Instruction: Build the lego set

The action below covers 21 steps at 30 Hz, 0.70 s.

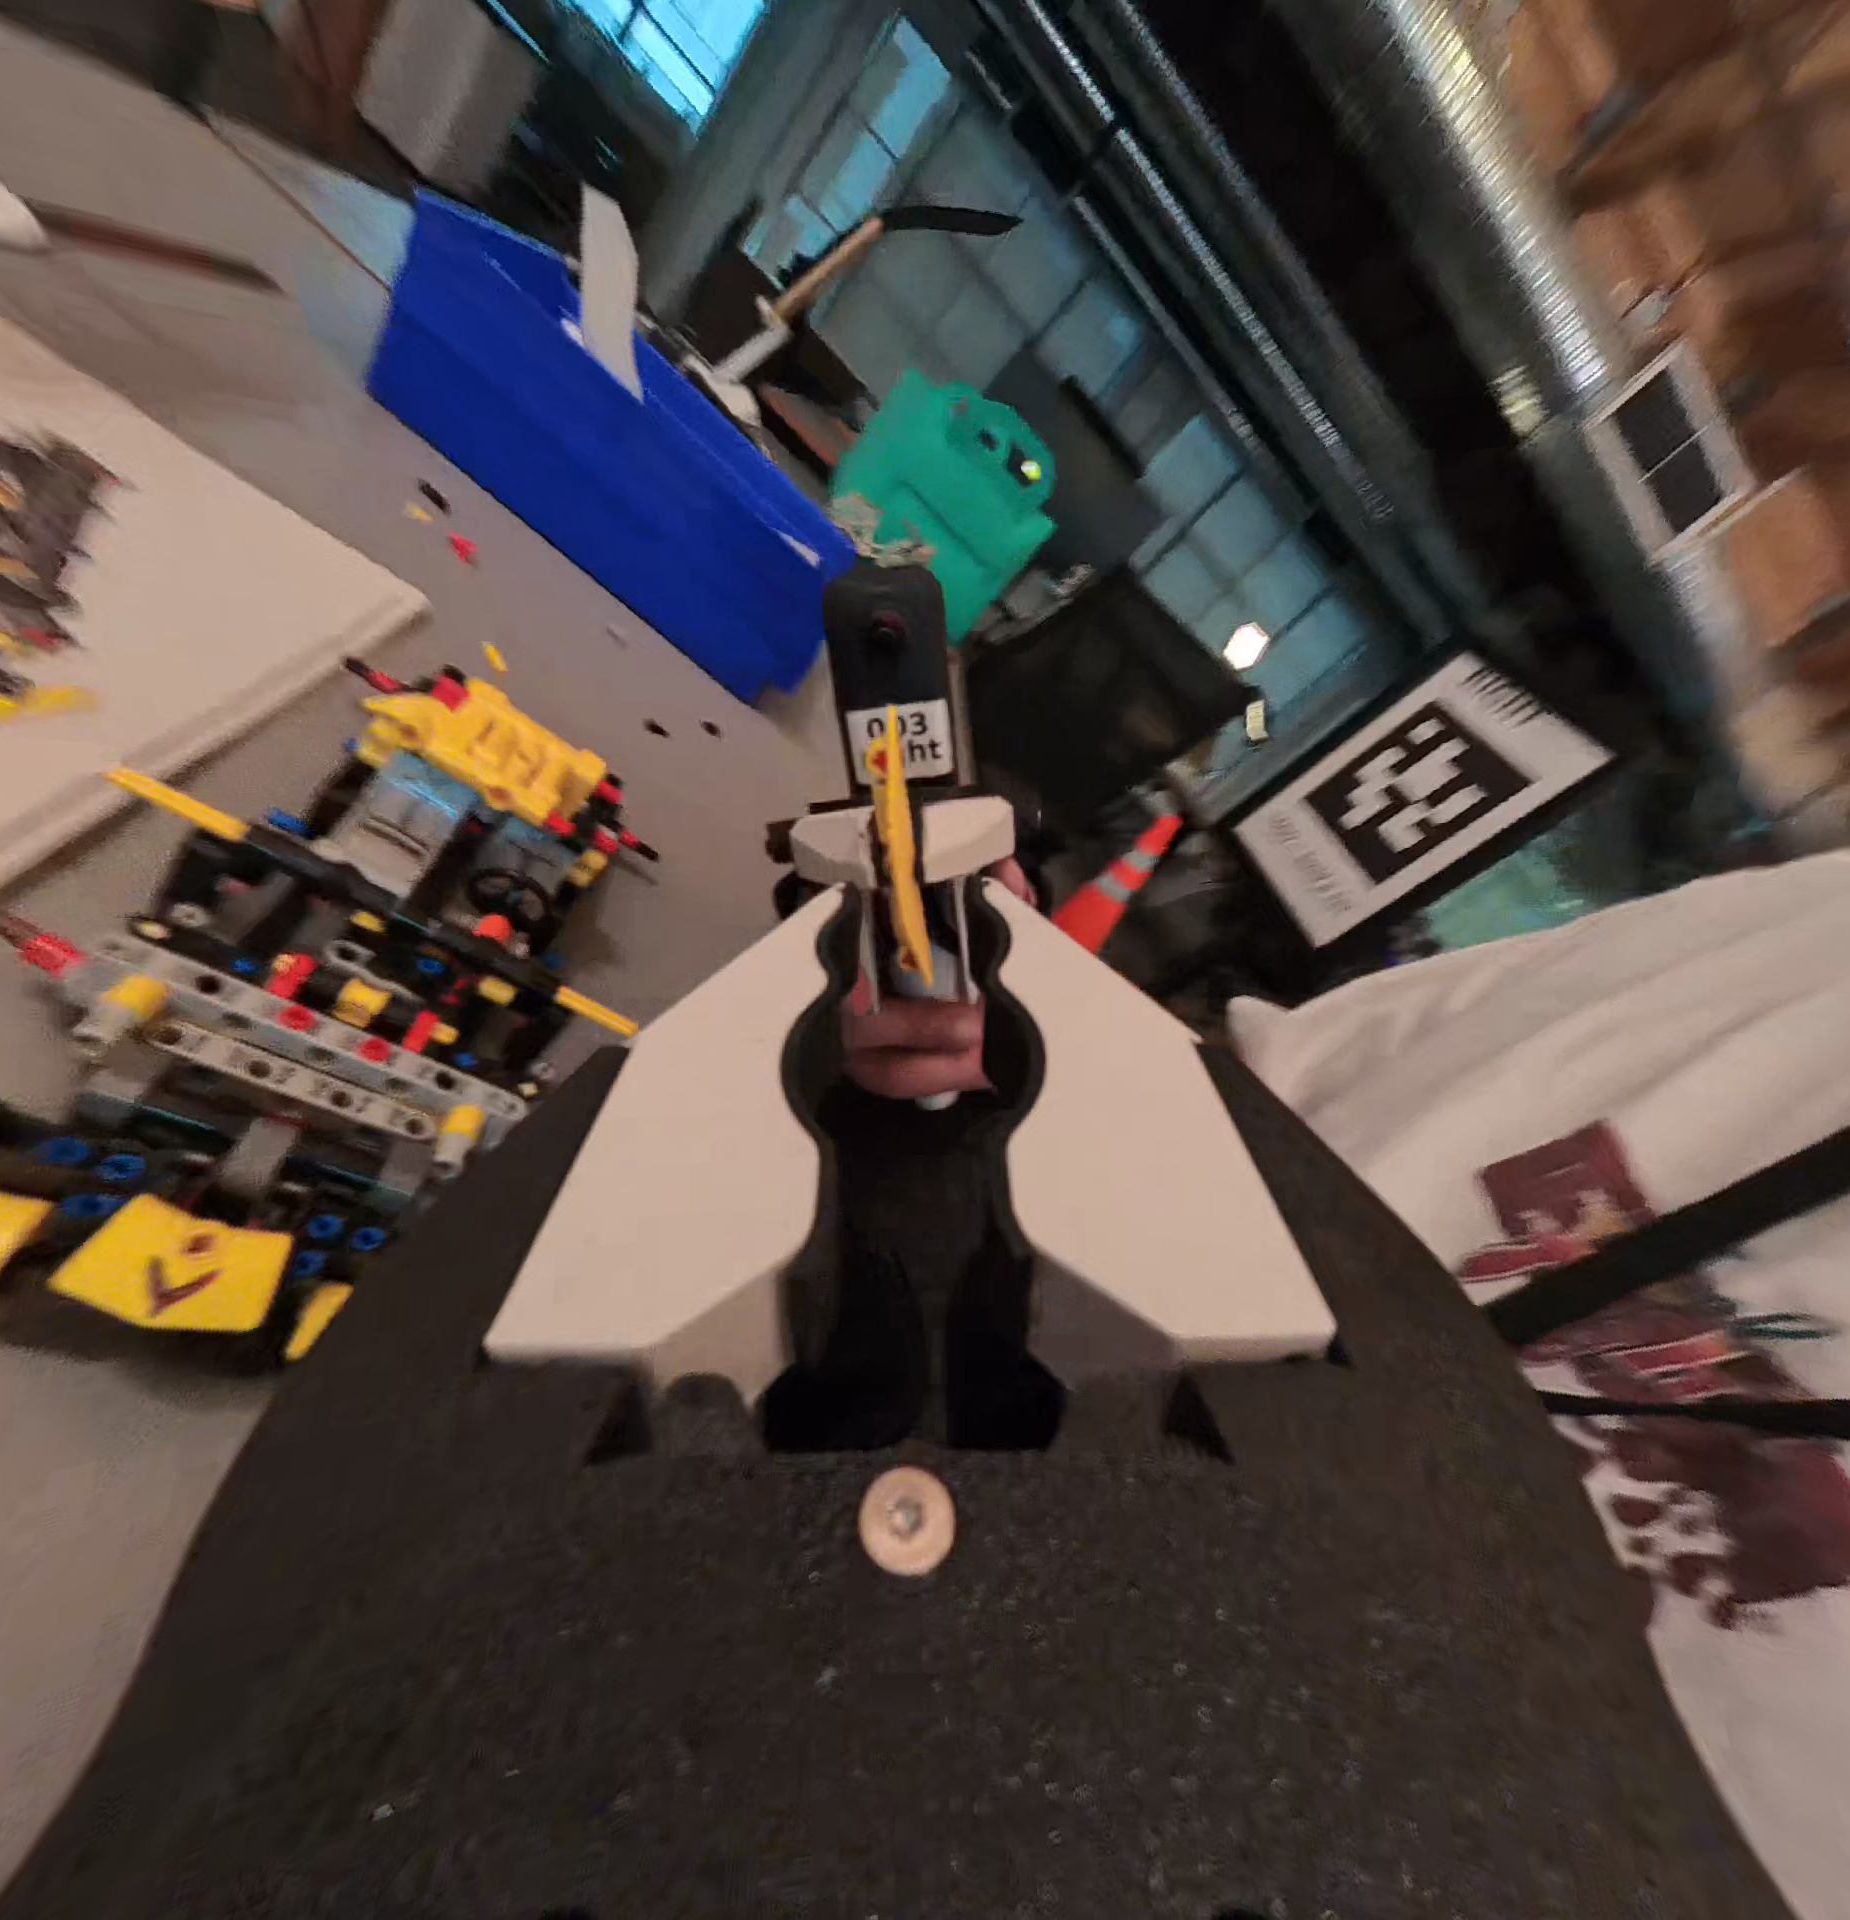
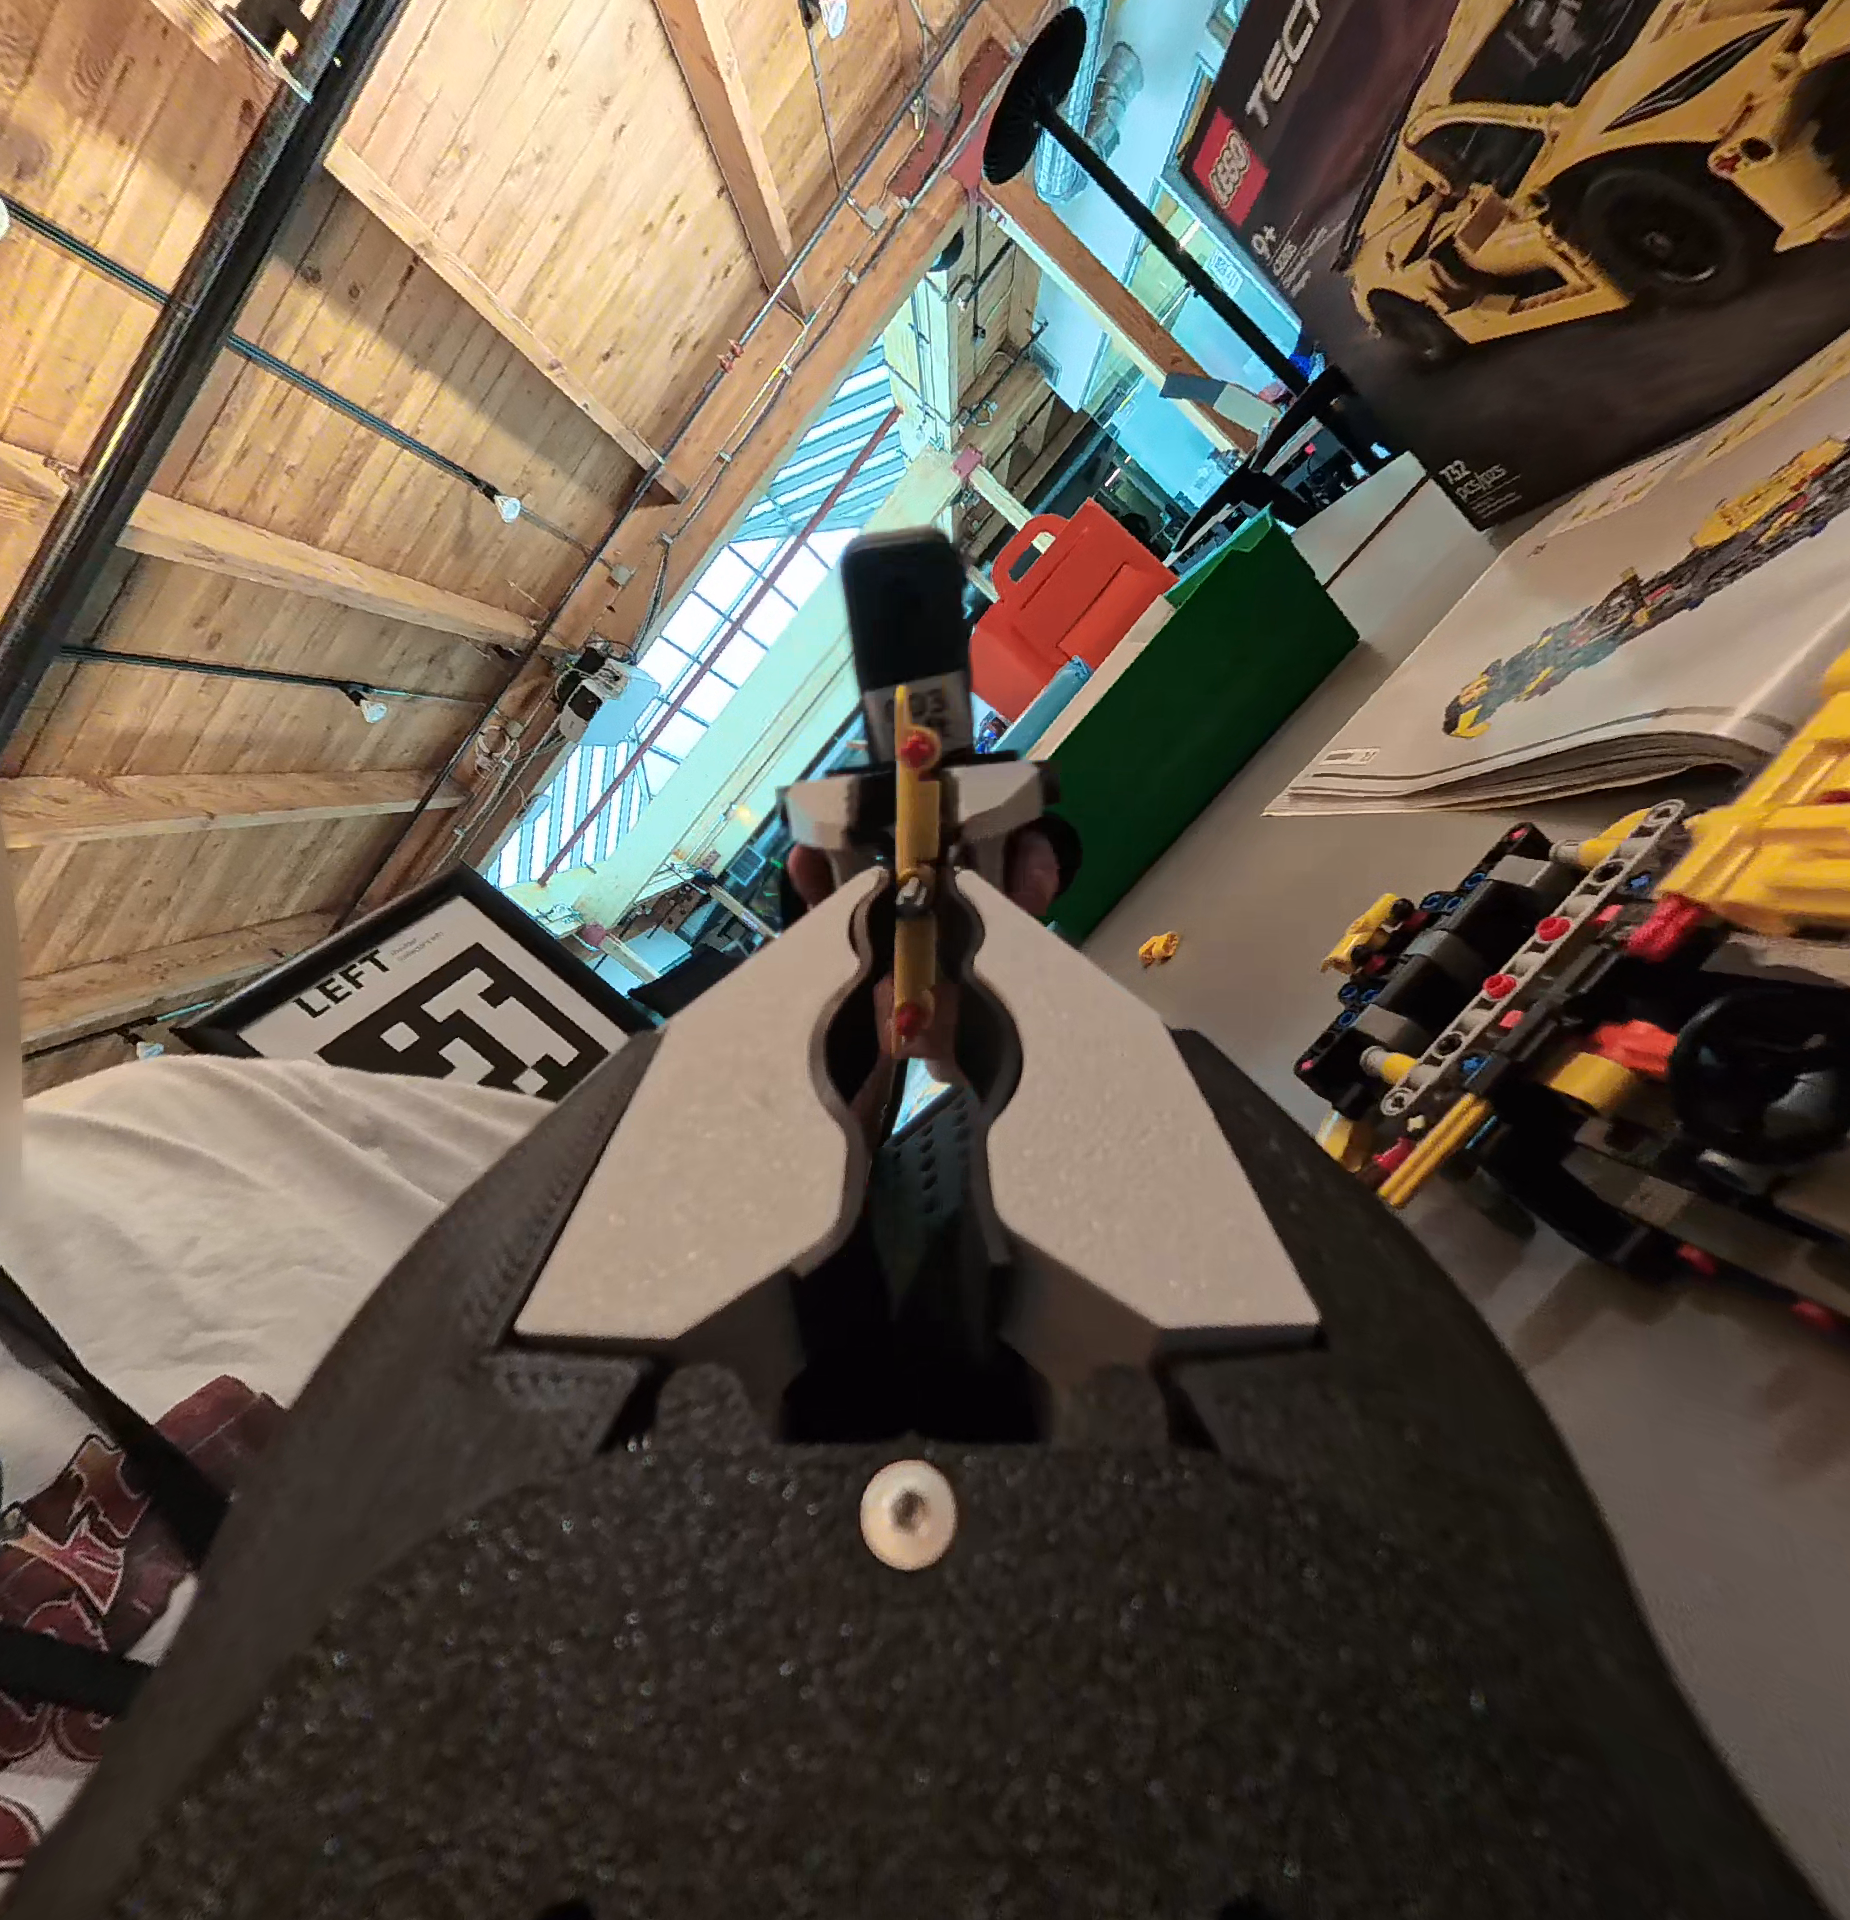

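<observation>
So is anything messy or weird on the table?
A few tiny loose pieces lie scattered on the grey table near the blue bin, and one small yellow bit sits alone by the green bin. The half-built car looks unfinished, not broken.

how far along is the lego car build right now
Done: the car chassis stands on the table, yellow panels fitted front and top. In hand: both grippers, left and right, pinch one thin yellow piece in mid-air. Left: fitting it; loose bits lie unused.
</observation>
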Available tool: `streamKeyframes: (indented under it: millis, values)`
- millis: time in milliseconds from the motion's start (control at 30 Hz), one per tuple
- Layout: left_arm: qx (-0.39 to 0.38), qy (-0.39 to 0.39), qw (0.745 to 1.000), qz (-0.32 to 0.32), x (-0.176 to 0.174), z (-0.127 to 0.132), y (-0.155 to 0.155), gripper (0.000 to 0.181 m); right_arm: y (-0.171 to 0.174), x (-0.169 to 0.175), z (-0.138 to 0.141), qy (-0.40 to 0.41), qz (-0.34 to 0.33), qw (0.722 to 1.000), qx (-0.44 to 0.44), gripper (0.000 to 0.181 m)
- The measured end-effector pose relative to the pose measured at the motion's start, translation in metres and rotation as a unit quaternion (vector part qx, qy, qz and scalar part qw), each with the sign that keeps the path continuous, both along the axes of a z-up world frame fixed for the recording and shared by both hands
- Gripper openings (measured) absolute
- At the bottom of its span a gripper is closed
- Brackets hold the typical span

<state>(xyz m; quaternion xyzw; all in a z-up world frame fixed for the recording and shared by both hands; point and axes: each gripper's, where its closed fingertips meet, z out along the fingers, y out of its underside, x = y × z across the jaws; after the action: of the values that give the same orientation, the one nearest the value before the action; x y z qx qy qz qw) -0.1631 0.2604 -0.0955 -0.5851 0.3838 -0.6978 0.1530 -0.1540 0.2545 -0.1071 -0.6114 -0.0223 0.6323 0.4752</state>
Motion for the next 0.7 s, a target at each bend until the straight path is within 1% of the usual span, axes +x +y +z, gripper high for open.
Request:
streamKeyframes:
  millis: [67,133,233,300,367,467,567,600,700]
  values:
    - [-0.030,0.003,0.999,-0.025,0.006,-0.004,0.001,0.020,0.000,-0.002,-0.001,-0.009,0.000,1.000,0.003,0.006]
    - [-0.024,0.006,0.999,-0.044,0.011,-0.011,-0.002,0.020,-0.001,-0.003,-0.001,-0.011,0.001,1.000,0.003,0.006]
    - [-0.054,-0.027,0.996,-0.067,0.015,-0.009,-0.010,0.019,0.000,-0.004,-0.003,-0.017,0.000,1.000,0.000,0.006]
    - [-0.078,-0.039,0.994,-0.065,0.014,-0.009,-0.009,0.018,0.000,-0.004,-0.003,-0.020,0.000,1.000,0.002,0.006]
    - [-0.085,-0.040,0.994,-0.059,0.013,-0.011,-0.008,0.015,0.001,-0.005,-0.005,-0.024,-0.001,1.000,0.000,0.006]
    - [-0.073,-0.027,0.996,-0.040,0.012,-0.014,-0.004,0.012,0.002,-0.004,-0.005,-0.024,-0.003,1.000,-0.002,0.006]
    - [-0.049,-0.016,0.998,-0.036,0.011,-0.017,-0.006,0.009,0.002,-0.003,-0.006,-0.025,-0.006,1.000,-0.005,0.006]
    - [-0.043,-0.016,0.998,-0.036,0.011,-0.017,-0.007,0.002,0.003,-0.003,-0.008,-0.029,-0.009,1.000,-0.008,0.006]
    - [-0.023,-0.016,0.999,-0.023,0.011,-0.017,-0.007,0.001,0.003,-0.002,-0.008,-0.027,-0.009,1.000,-0.011,0.006]
